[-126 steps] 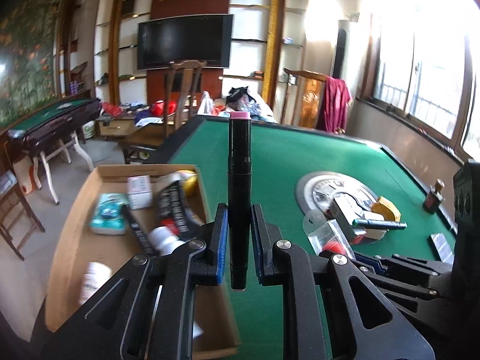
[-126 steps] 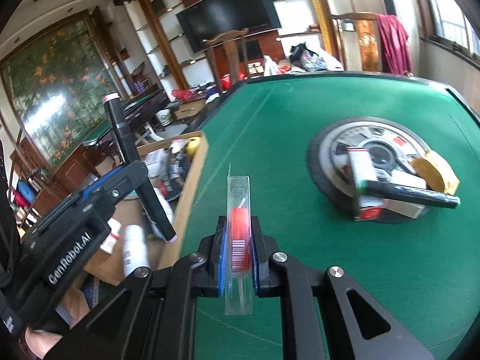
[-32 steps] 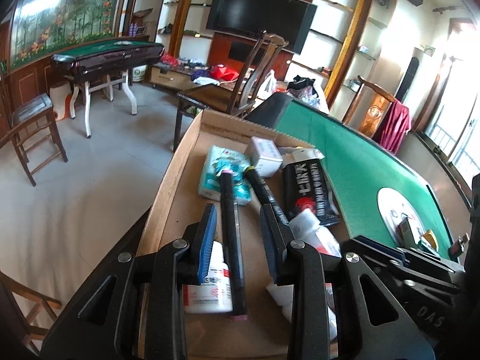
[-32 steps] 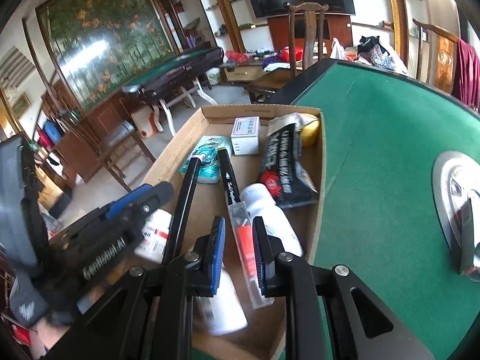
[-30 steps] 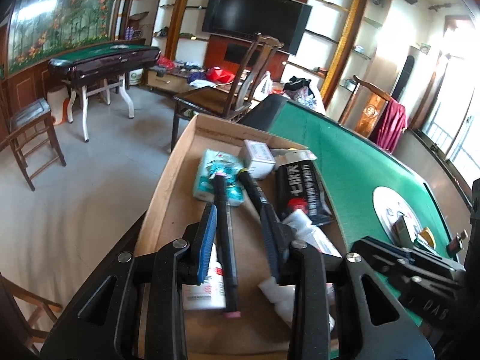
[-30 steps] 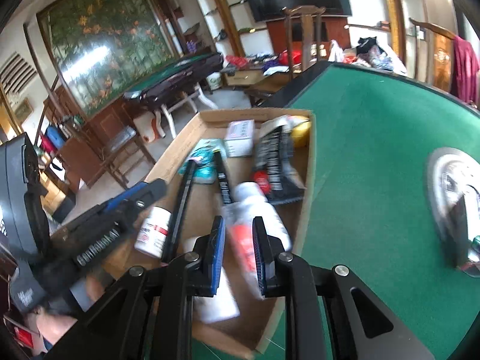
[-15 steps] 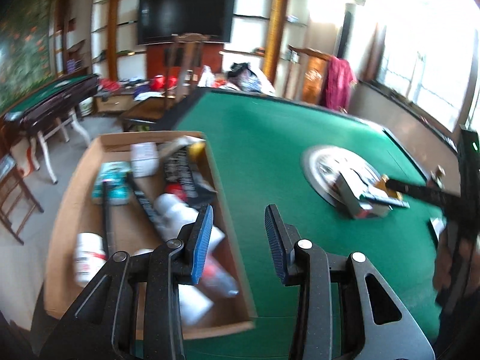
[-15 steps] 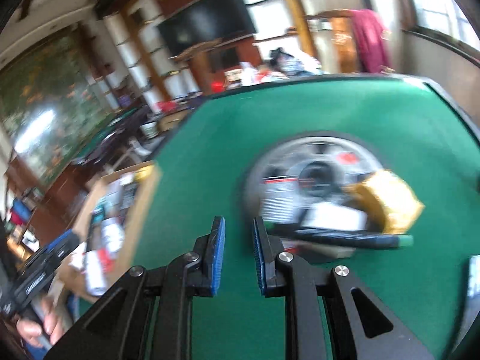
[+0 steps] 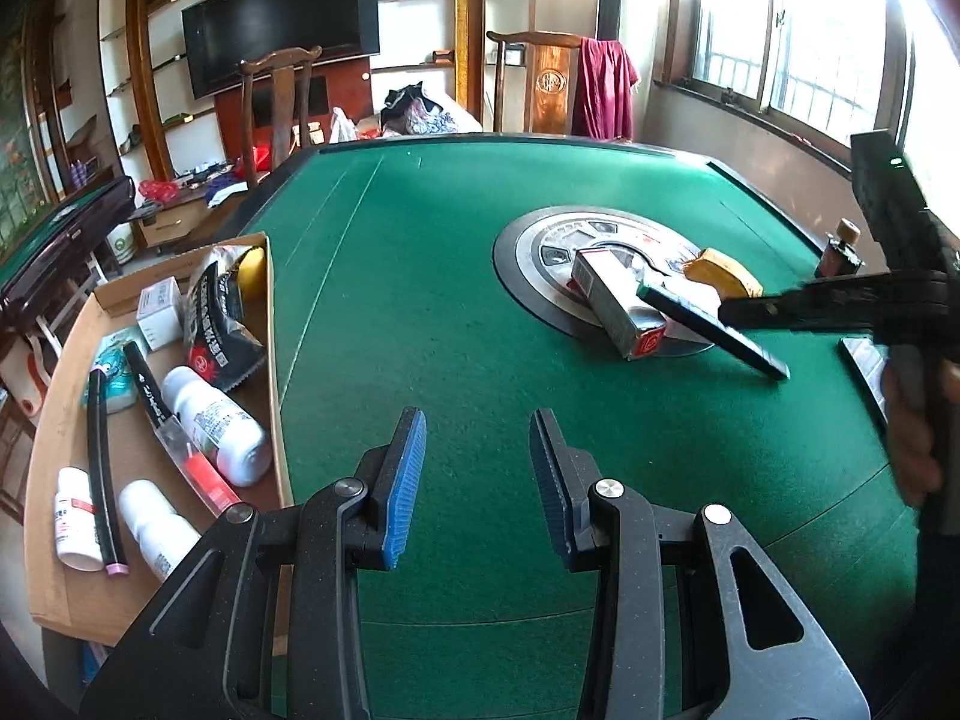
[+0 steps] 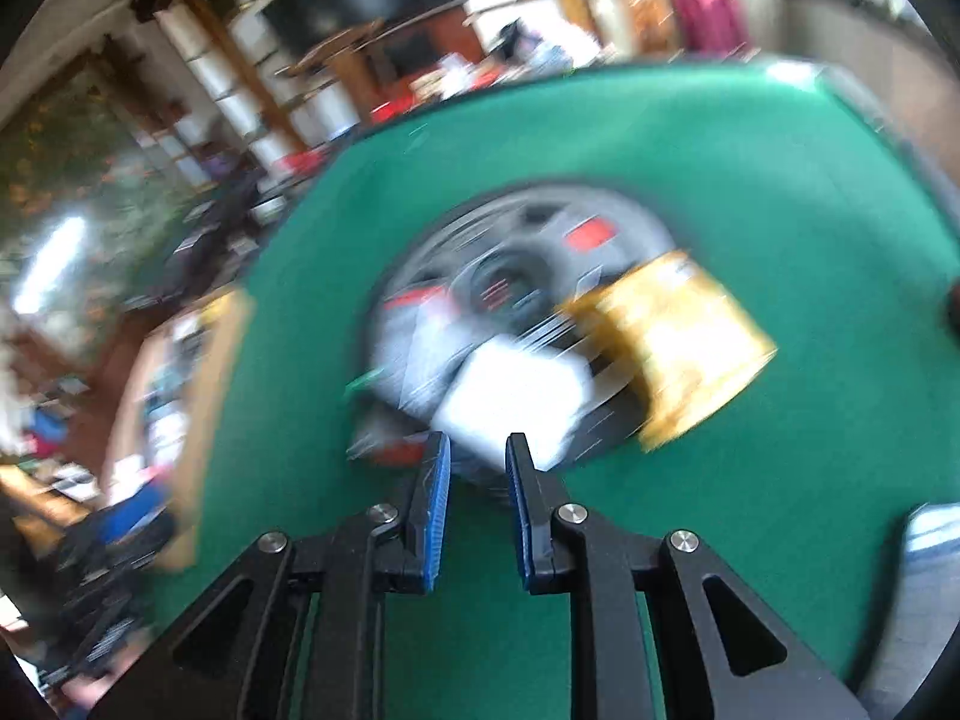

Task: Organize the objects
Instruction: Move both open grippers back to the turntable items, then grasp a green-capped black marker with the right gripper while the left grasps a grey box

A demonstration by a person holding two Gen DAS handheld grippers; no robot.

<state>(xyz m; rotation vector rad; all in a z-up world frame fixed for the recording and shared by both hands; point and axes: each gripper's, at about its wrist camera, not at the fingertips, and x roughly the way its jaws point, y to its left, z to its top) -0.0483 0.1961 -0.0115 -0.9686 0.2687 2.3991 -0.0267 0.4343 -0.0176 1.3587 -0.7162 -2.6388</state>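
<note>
My left gripper [image 9: 477,420] is open and holds nothing, low over the green felt beside the cardboard box [image 9: 271,312]. The black marker with a pink end [image 9: 99,468] and the clear blister pack with a red item [image 9: 198,468] lie inside that box. On the round disc [image 9: 540,240] rest a white and red carton [image 9: 618,306], a black pen [image 9: 714,330] and a yellow packet [image 9: 723,270]. My right gripper [image 10: 478,441] points at the blurred white carton [image 10: 510,396]. Its jaws are opening, with nothing between them. The golden packet [image 10: 678,324] is to its right.
The box also holds white bottles [image 9: 216,420], a black pouch [image 9: 219,324] and a small white carton [image 9: 159,312]. A small brown bottle [image 9: 840,246] and a flat card [image 9: 864,360] sit near the table's right edge. A hand [image 9: 912,420] holds the right gripper there.
Both grippers have swung right from over the box to the green table, leaving the marker and blister pack in the box. The right gripper has come close to the disc.
</note>
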